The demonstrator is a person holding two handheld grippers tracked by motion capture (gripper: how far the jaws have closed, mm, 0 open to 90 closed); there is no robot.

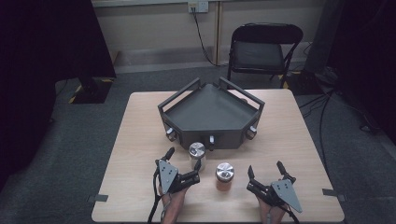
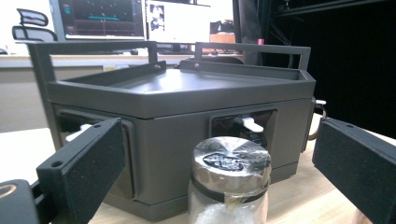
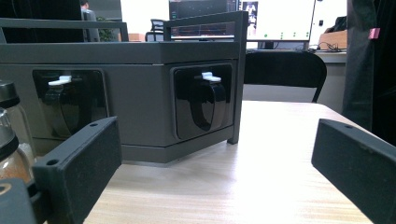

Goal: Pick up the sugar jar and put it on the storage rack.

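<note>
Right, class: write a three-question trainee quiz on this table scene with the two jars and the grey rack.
1. True or false: the left tool stands open around the clear glass jar with white contents and a silver lid.
2. Which jar sits nearer the dark grey angular metal rack: A white-filled, B the orange-filled glass jar with a silver lid?
3. Fill in: the right tool holds ____.

Key: 1 true; 2 A; 3 nothing.

High view looks down on table [image 1: 140,140], gripper views low, near, sharing tray [image 2: 187,135]
</note>
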